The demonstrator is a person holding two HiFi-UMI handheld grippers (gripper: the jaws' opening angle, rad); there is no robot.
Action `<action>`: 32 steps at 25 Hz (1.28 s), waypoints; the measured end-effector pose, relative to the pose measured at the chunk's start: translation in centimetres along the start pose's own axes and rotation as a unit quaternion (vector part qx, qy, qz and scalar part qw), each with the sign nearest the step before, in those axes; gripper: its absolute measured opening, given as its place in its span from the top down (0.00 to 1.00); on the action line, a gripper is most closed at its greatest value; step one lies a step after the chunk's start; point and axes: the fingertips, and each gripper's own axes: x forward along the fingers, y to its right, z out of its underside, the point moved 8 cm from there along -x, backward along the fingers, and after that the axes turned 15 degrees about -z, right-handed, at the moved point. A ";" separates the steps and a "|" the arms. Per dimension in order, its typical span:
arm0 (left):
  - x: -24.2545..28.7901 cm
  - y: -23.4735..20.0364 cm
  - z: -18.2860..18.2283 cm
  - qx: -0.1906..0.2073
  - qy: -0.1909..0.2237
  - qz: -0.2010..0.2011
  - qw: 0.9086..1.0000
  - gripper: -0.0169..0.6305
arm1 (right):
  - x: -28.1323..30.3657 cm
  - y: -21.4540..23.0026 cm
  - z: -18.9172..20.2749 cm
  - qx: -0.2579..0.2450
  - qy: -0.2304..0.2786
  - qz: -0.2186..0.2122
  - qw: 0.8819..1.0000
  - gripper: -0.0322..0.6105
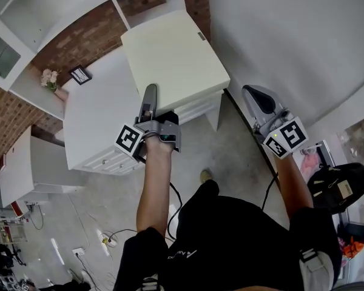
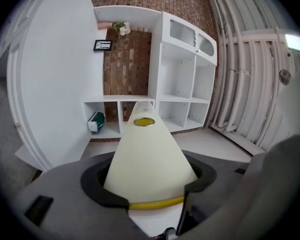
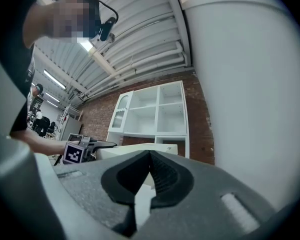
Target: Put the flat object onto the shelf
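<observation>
Cream board, flat and broad, held out level at upper centre of the head view, above a white cabinet. This is the task's thing; not yet on the shelf.

Left gripper pinches the board by its near edge, jaws clamped on either face. In the left gripper view the board runs straight away from the pads, a yellow strip along the gripped edge and a small yellow disc near the far end. Edge grip likely chosen so the free end can slide in first.

Shelf: white, open cubbies, against a brick wall, centre to upper right of that view. Board's far end points toward the lower cubbies, well apart from them.

Right gripper, right of frame, empty; its own view shows the jaw tips pressed together, nothing between. Held off to the side, probably spare in case the board sags or needs steadying.
</observation>
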 end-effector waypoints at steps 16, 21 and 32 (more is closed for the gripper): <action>14.9 -1.8 -5.9 0.012 -0.004 -0.009 1.000 0.54 | 9.5 11.8 4.5 0.000 0.001 0.001 1.000 0.95; 17.3 -2.2 -6.1 0.011 0.002 -0.017 1.000 0.54 | 10.9 14.4 5.3 0.003 0.004 -0.011 1.000 0.95; 21.0 -2.0 -5.6 0.000 0.031 -0.027 0.999 0.54 | 12.0 20.5 5.7 0.013 0.013 -0.048 0.999 0.95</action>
